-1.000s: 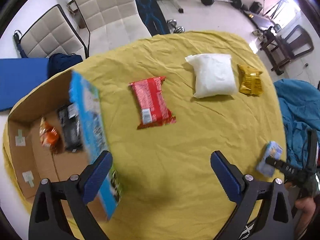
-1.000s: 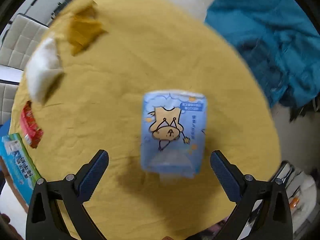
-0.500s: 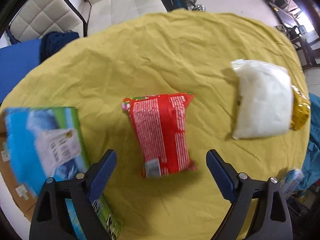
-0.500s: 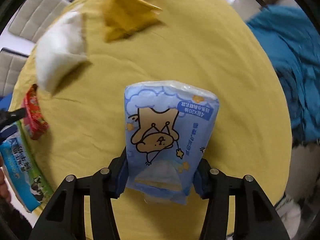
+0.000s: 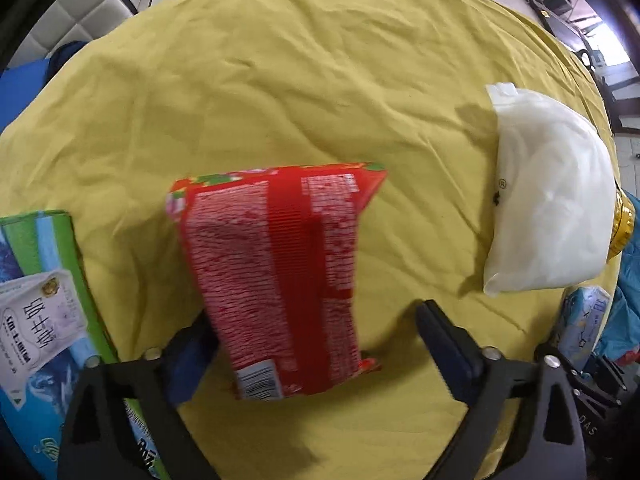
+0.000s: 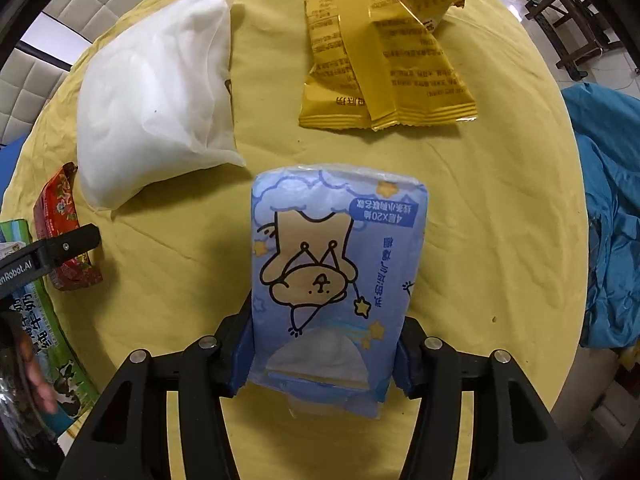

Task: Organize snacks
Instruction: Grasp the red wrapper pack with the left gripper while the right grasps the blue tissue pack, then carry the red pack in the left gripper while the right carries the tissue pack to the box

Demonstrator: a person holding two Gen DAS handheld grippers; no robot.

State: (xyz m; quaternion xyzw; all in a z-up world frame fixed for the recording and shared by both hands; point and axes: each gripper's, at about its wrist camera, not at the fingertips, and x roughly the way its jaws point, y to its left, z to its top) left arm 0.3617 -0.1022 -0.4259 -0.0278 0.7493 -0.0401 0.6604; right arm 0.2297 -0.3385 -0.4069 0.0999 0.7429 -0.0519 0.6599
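Observation:
A red snack packet (image 5: 276,280) lies on the yellow tablecloth (image 5: 280,80), its near end between the fingers of my left gripper (image 5: 316,344), which is open around it; the right finger stands clear of the packet. My right gripper (image 6: 324,348) is shut on a blue tissue pack with a cartoon bear (image 6: 332,272), held above the cloth. Beyond it lie a white pillow-like bag (image 6: 156,80) and a gold snack packet (image 6: 384,56). The red packet (image 6: 60,220) shows at the right wrist view's left edge.
A blue-green milk carton (image 5: 36,320) stands at the table's left edge. The white bag (image 5: 548,200) lies right of the red packet. Blue fabric (image 6: 608,208) hangs off the table's right side. Padded chairs (image 5: 100,4) stand behind the table.
My left gripper has moved forward over the red packet, which now lies between its fingers. My right gripper closed on the tissue pack and lifted it toward the white bag and gold packet.

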